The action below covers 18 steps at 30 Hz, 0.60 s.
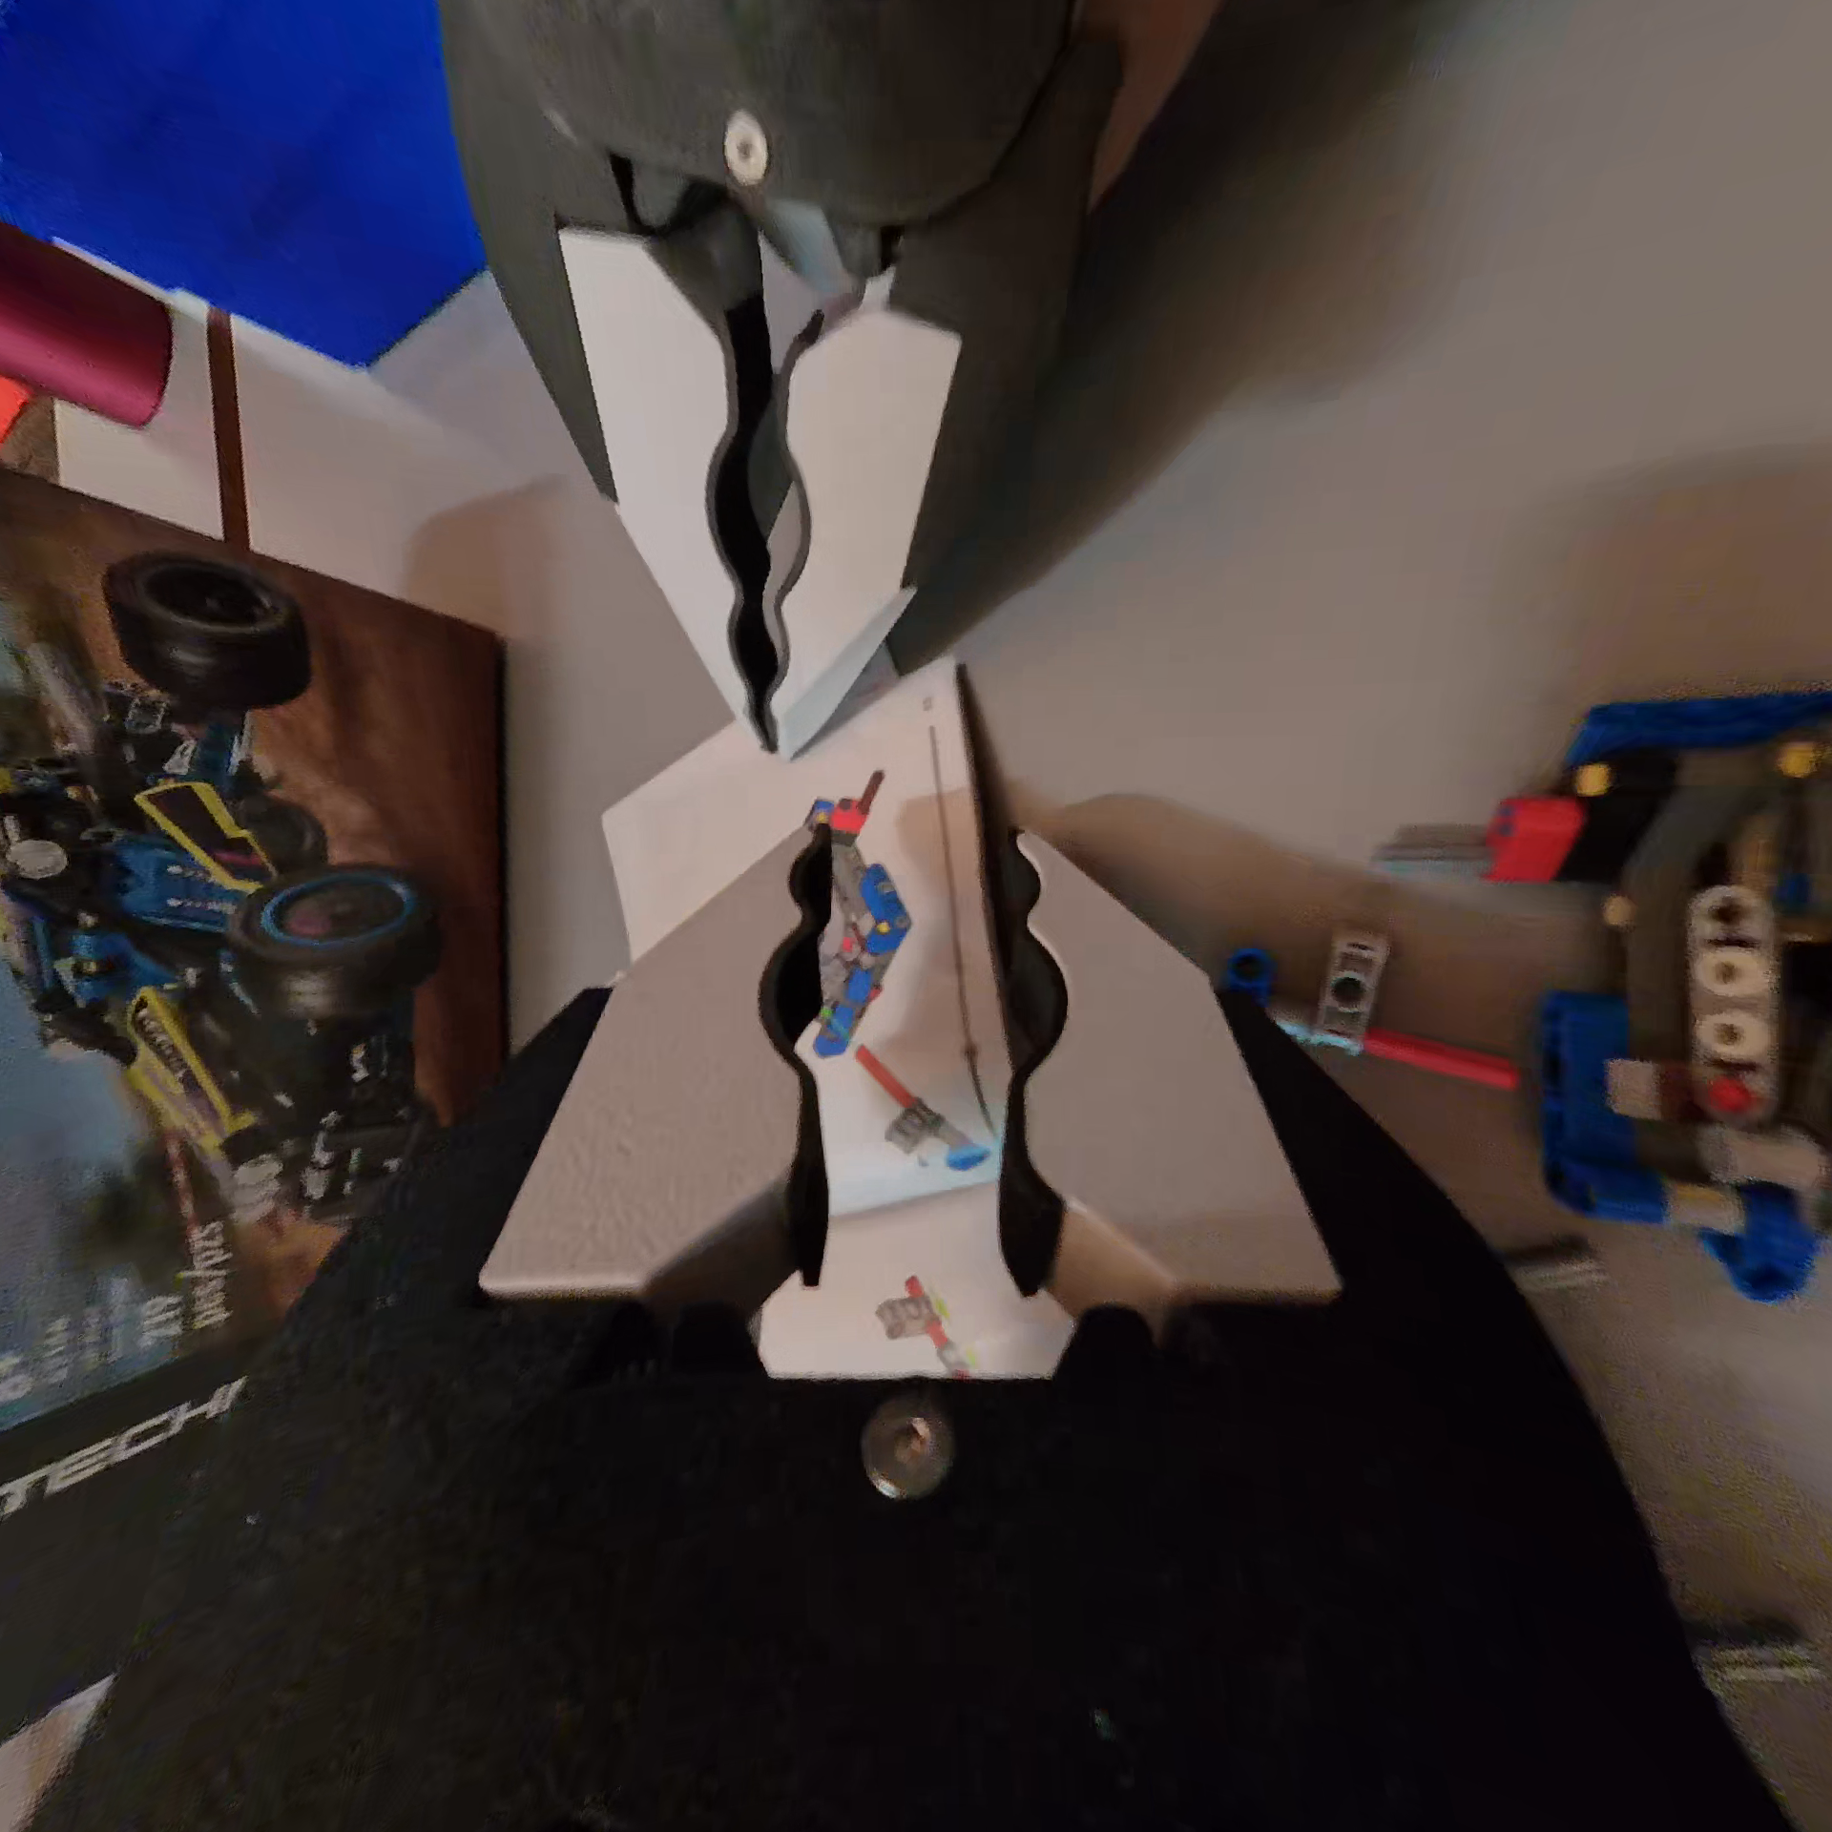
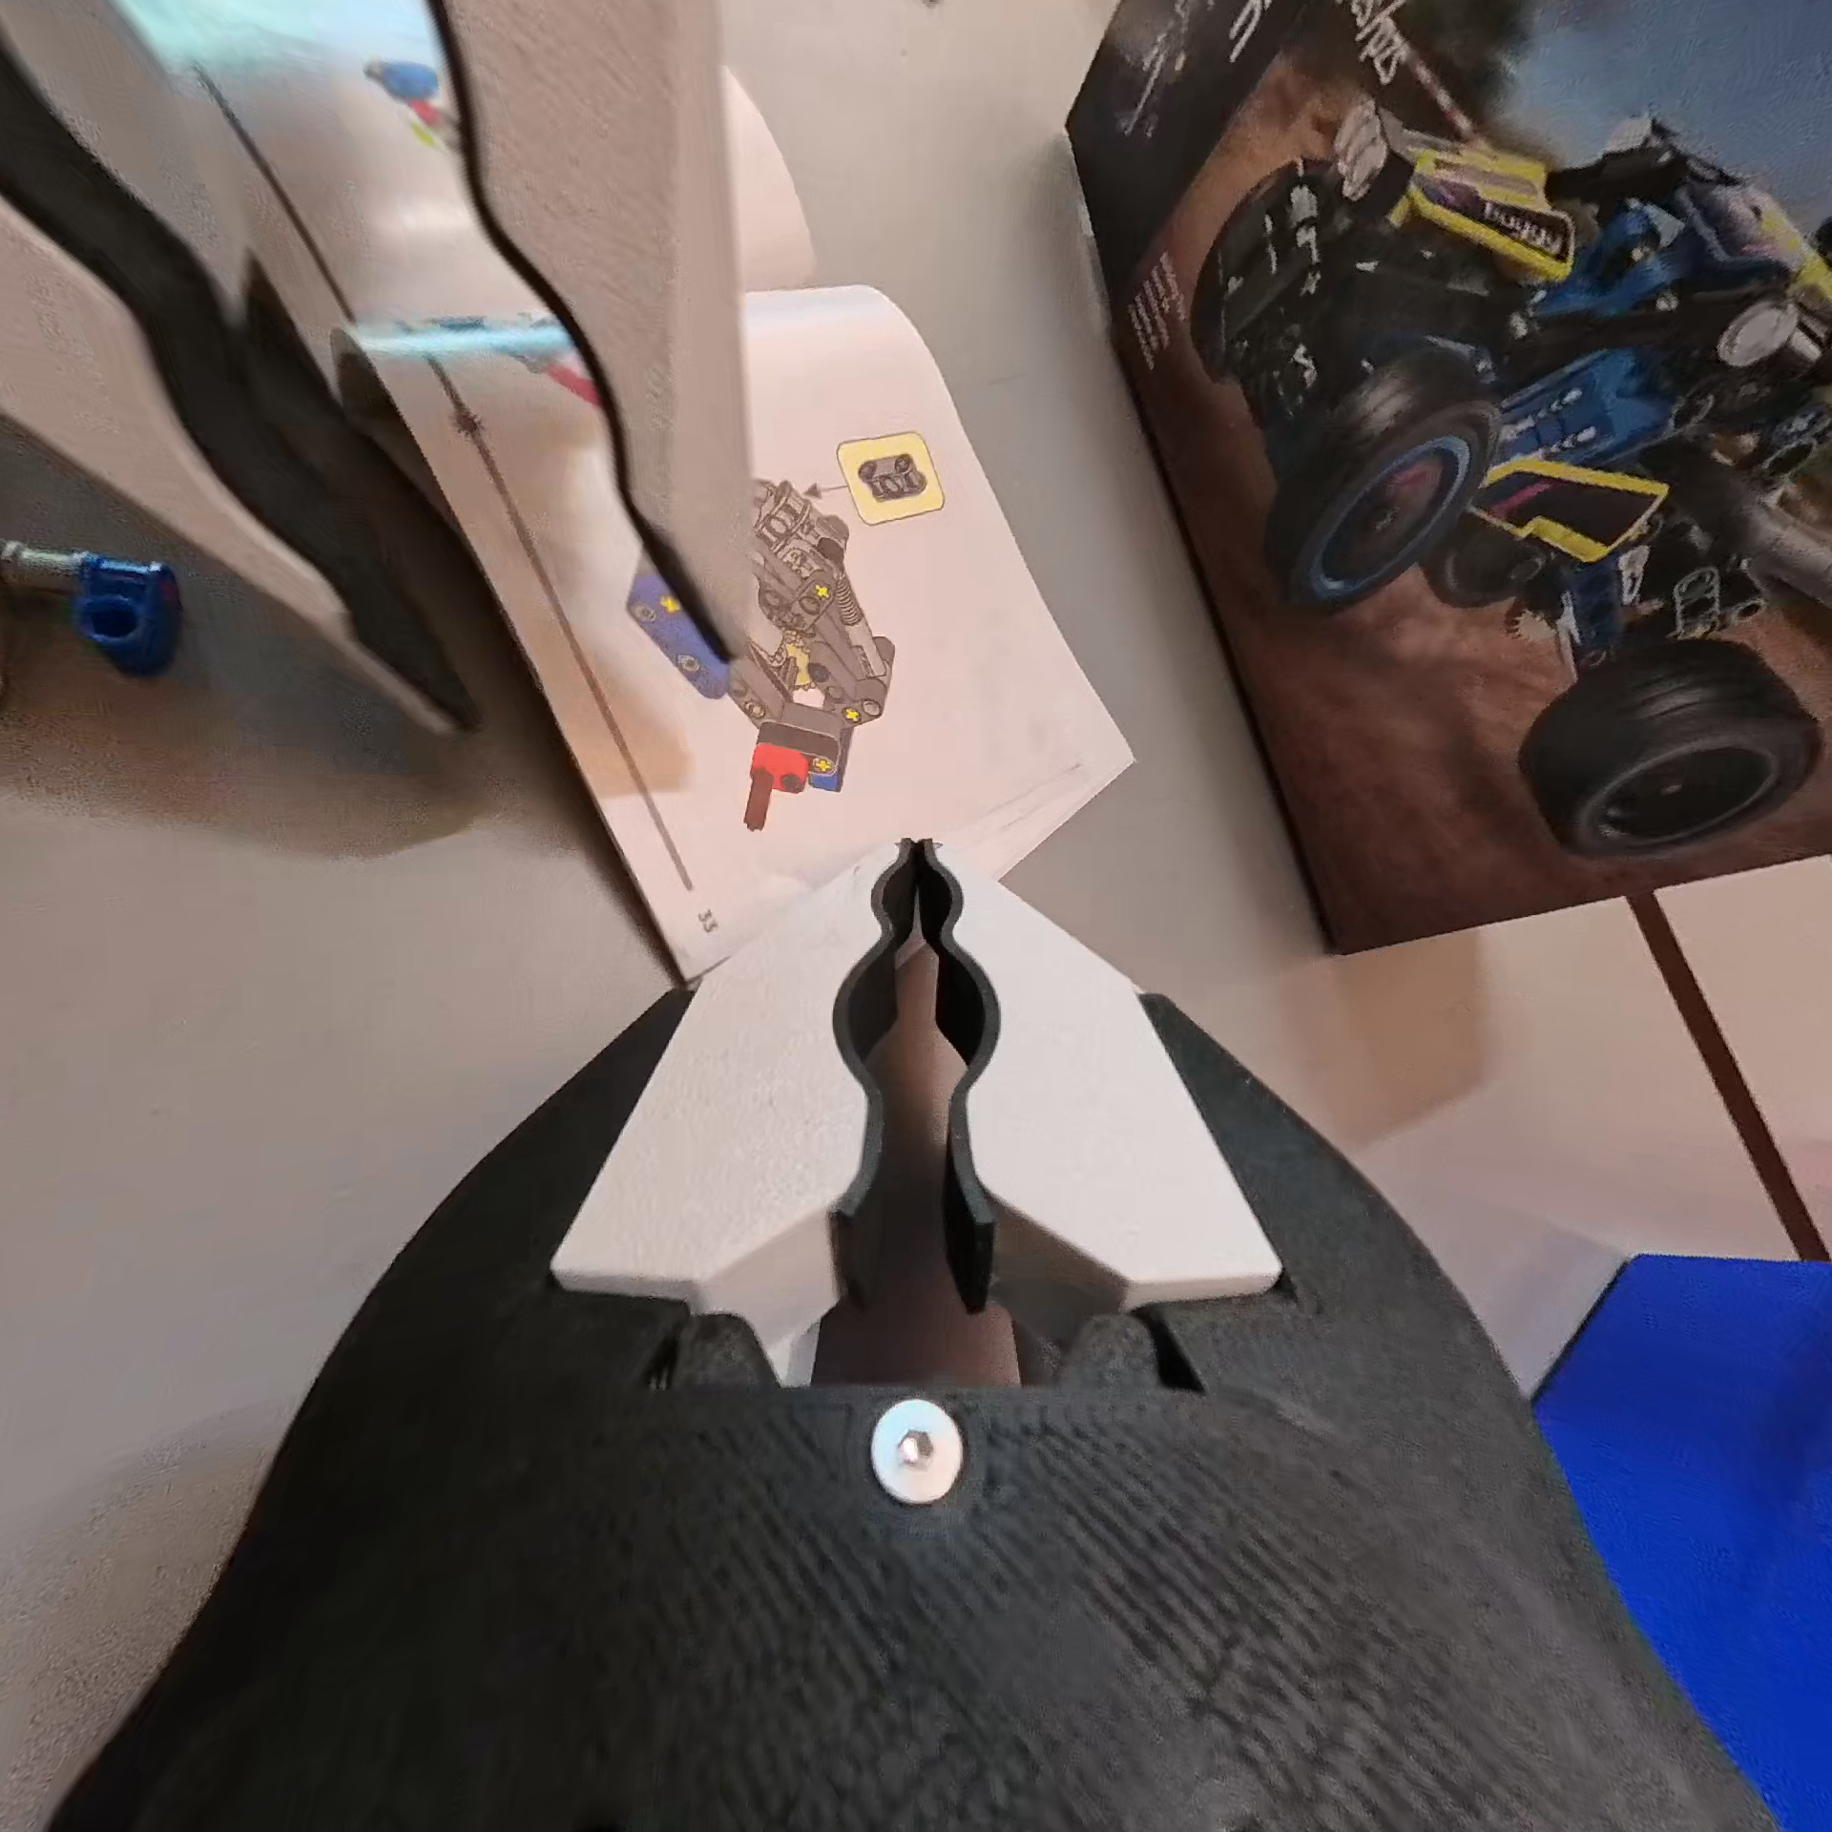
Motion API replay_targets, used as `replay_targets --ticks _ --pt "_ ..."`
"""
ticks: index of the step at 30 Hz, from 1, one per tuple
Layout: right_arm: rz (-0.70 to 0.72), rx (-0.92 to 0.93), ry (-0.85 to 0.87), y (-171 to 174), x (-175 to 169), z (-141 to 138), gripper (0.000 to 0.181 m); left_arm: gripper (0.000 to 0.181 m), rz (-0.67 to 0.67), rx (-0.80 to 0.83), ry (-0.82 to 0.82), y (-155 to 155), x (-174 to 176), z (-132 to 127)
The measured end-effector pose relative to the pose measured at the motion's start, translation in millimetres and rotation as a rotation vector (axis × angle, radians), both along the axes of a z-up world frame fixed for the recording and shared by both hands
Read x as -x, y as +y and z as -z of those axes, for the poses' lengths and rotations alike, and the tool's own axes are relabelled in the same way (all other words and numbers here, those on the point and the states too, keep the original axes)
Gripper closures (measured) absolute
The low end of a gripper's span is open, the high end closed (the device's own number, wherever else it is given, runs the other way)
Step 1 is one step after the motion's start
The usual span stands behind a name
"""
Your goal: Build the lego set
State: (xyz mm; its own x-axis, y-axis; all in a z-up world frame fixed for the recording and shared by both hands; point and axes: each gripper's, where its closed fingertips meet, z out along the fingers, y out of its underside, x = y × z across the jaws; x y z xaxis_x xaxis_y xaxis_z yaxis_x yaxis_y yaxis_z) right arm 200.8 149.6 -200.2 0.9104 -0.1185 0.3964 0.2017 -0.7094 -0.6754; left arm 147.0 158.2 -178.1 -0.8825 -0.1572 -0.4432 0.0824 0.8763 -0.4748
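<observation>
From the left wrist, the left tongs point(image 1: 917, 872) gape empty over the instruction booklet point(image 1: 714, 853); the half-built lego car point(image 1: 1685, 1011) sits right on the table point(image 1: 1289, 615).

From the right wrist, the right tongs point(image 2: 917, 846) are closed at the tips, gripping nothing visible, near the booklet's edge; the set's box point(image 2: 1487, 446) lies far right.
</observation>
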Motion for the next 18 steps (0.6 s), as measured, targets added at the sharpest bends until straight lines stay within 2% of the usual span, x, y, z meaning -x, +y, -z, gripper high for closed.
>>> replay_targets --ticks 2,7,13,18 --pt "-0.009 0.003 -0.013 0.2 0.6 0.0 0.181 0.151 -0.024 -0.073 0.0 5.2 -5.4 8.0" --pt "-0.019 -0.018 0.013 0.4 1.6 -0.9 0.181 0.181 -0.064 -0.049 0.069 10.9 0.5 11.3" --pt "-0.046 -0.015 -0.016 1.1 3.8 -1.4 0.181 0.181 -0.136 0.029 0.086 22.5 2.4 -1.1" --pt "-0.103 0.01 -0.127 5.6 10.6 -2.4 0.181 0.181 -0.175 0.088 0.084 30.7 6.1 -6.7"
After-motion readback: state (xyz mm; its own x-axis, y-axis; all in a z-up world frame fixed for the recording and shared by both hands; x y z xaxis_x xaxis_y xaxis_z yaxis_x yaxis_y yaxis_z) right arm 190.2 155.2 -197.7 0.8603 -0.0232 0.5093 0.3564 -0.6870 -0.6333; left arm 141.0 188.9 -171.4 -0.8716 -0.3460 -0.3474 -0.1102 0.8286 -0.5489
